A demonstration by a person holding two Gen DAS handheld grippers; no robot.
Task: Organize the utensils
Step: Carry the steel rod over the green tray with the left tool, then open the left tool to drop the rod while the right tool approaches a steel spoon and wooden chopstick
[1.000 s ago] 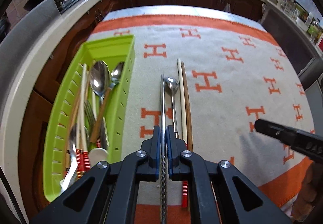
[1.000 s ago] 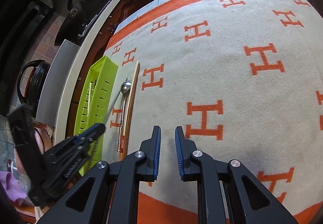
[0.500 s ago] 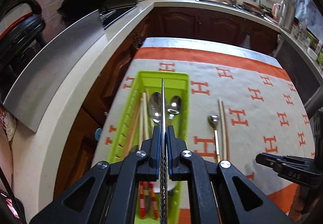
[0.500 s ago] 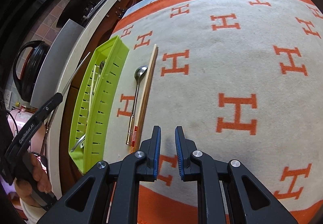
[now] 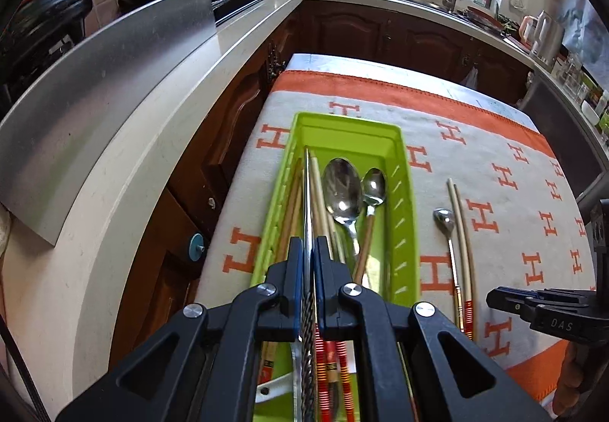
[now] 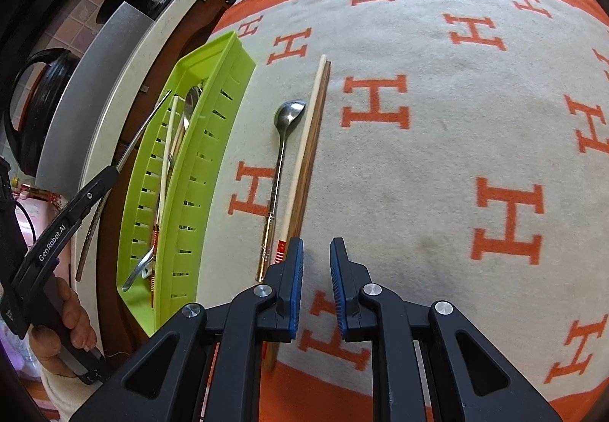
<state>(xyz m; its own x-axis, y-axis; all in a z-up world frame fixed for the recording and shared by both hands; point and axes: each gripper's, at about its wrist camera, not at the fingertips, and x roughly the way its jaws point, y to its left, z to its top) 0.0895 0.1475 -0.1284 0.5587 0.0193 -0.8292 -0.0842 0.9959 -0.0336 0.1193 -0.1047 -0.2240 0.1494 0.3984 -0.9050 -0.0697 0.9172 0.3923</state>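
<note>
My left gripper (image 5: 308, 243) is shut on a thin metal chopstick (image 5: 306, 193) with a twisted handle, held above the left side of the green utensil tray (image 5: 403, 163). The tray holds two spoons (image 5: 342, 190), several chopsticks and other cutlery. On the cloth right of the tray lie a small metal spoon (image 6: 283, 140) and a pair of chopsticks (image 6: 308, 155). My right gripper (image 6: 316, 262) is open and empty, low over the cloth just right of the chopsticks' handle ends. The left gripper (image 6: 110, 171) and its chopstick also show in the right wrist view.
The table carries a beige cloth (image 6: 437, 155) with orange H marks and an orange border. The tray sits at the table's left edge (image 5: 243, 171). A white kitchen counter (image 5: 144, 140) with a steel panel and dark cabinets runs along the left and the back.
My left gripper has carried the metal chopstick from beside the loose spoon leftward to above the green tray and has risen. My right gripper has edged closer to the loose chopsticks.
</note>
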